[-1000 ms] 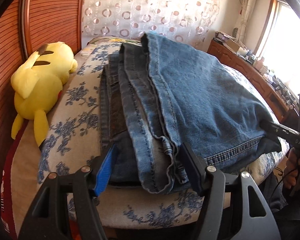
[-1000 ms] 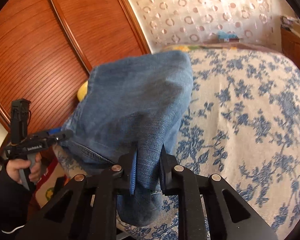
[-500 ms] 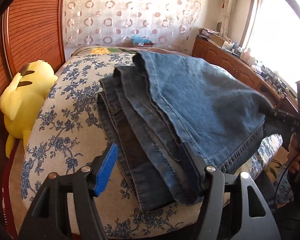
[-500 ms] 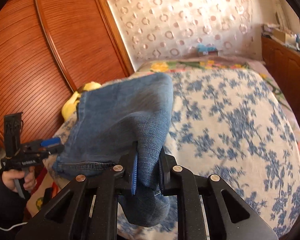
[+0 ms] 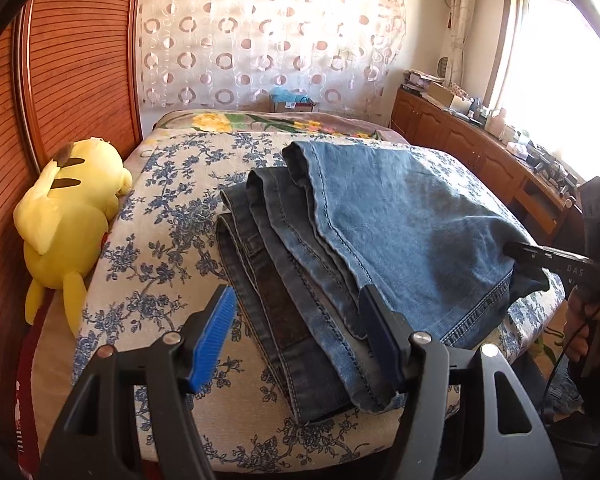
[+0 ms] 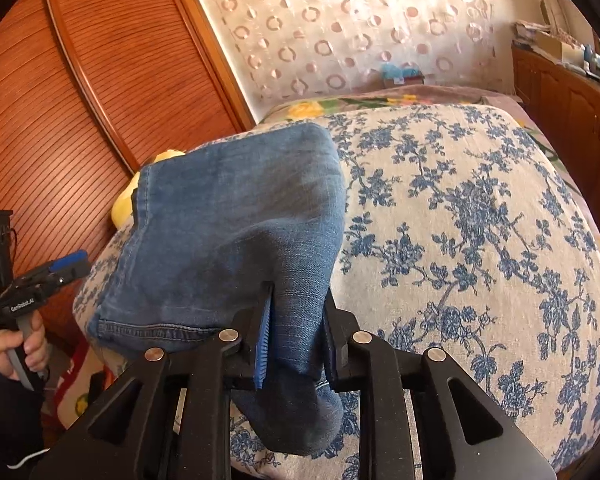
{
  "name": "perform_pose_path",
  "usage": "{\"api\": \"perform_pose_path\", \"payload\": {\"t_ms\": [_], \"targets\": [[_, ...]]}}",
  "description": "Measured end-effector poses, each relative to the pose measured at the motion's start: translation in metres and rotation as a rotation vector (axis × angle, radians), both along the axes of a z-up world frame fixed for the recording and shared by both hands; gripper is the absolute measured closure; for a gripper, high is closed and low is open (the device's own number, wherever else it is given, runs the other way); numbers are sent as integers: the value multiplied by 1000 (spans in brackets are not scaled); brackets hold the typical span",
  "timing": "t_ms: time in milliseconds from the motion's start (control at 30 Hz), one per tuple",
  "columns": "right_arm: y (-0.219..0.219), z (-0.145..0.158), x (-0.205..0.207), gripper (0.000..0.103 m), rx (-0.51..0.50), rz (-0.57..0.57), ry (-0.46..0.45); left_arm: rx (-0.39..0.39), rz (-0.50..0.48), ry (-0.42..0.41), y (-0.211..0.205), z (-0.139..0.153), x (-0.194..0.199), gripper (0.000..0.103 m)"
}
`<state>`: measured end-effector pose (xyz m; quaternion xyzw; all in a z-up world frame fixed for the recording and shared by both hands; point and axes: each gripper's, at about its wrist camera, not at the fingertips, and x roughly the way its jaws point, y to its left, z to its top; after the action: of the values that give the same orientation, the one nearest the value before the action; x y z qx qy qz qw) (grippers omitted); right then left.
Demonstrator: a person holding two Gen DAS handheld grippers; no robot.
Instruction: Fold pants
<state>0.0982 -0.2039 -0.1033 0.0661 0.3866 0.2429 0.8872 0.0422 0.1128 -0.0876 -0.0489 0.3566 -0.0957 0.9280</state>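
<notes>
Right wrist: gripper (image 6: 296,340) on jeans (image 6: 236,216).

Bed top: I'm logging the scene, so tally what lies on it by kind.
Jeans: 1
Yellow plush toy: 1
Flowered blanket at the far end: 1
Total: 3

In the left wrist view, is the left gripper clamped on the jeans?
No. The left gripper stands wide open, its blue pad clear of the jeans, which lie folded on the bed.
</notes>
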Motion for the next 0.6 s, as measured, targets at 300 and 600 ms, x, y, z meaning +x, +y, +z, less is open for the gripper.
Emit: {"api": "perform_pose_path", "payload": {"t_ms": [300, 600], "targets": [[47, 56, -4, 88, -21, 73, -131, -13, 33, -31, 16, 10, -13, 39], [123, 77, -11, 88, -34, 239, -198, -24, 92, -62, 43, 19, -26, 39]]}}
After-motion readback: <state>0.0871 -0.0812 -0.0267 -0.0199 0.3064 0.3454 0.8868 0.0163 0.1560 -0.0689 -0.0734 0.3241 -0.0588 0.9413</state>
